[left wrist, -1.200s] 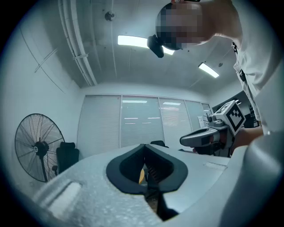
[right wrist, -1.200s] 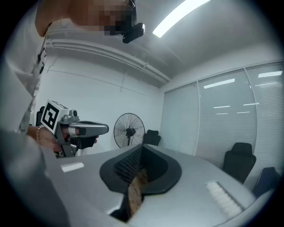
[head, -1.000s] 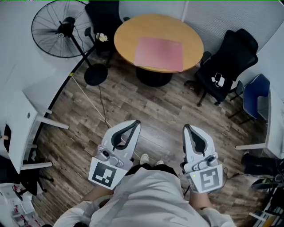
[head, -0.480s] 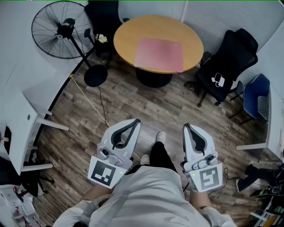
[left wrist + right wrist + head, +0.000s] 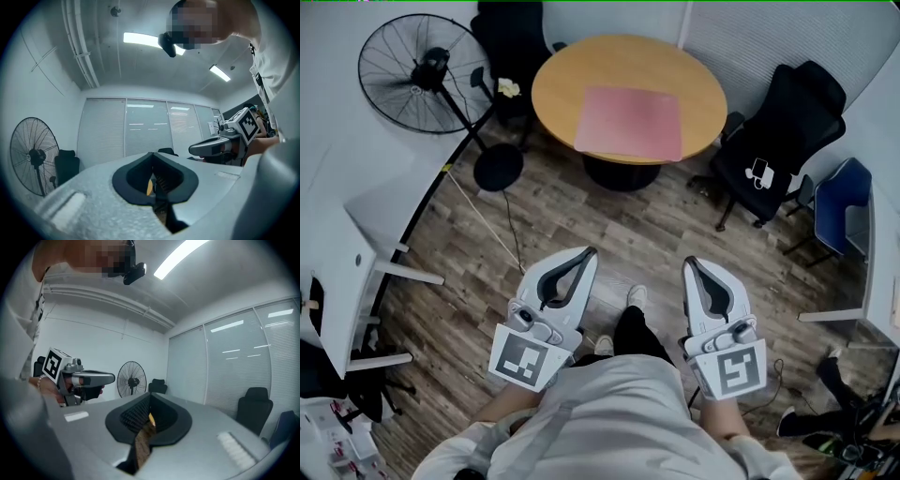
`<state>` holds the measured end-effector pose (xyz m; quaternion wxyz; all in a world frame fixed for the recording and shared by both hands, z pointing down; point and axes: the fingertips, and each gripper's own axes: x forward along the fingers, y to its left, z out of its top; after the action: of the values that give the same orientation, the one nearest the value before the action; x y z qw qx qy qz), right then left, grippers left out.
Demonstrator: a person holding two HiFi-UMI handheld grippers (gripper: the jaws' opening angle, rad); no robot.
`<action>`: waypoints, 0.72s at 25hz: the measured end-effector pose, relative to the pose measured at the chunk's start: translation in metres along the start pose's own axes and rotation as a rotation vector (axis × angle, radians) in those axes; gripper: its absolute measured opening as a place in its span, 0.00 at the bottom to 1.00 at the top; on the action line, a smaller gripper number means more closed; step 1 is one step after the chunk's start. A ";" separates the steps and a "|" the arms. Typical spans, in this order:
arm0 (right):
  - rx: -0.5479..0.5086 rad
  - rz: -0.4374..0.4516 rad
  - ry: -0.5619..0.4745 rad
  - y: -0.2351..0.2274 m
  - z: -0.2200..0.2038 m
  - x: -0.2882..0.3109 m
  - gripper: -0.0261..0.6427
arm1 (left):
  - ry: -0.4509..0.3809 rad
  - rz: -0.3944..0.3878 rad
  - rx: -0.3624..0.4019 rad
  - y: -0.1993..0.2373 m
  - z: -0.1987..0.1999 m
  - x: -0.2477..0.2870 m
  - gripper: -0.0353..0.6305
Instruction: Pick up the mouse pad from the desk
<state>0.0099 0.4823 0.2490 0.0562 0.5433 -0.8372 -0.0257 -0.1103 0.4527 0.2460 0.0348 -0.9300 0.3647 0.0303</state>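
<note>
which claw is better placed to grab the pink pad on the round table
Left, but only barely. Both claws are shut and well short of the round wooden table; the left claw sits slightly nearer the pink rectangular mouse pad than the right claw.

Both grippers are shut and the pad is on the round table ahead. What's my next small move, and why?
Probably step closer to the round table. The pink mouse pad lies flat on it, and a stretch of wood floor separates it from the left gripper and right gripper, both shut and empty. Opening a gripper can likely wait until the pad's near edge is reachable.
</note>
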 end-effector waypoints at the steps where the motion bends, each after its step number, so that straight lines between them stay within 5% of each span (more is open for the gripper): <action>1: 0.001 0.001 0.000 -0.004 0.000 0.005 0.04 | 0.001 0.003 -0.002 0.004 0.000 0.006 0.06; 18: 0.002 0.010 0.033 -0.094 -0.019 0.086 0.05 | 0.022 0.030 -0.008 0.049 -0.014 0.114 0.06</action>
<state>0.0624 0.3656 0.2637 0.0697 0.5395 -0.8390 -0.0157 -0.0600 0.3386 0.2482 0.0263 -0.9248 0.3790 0.0220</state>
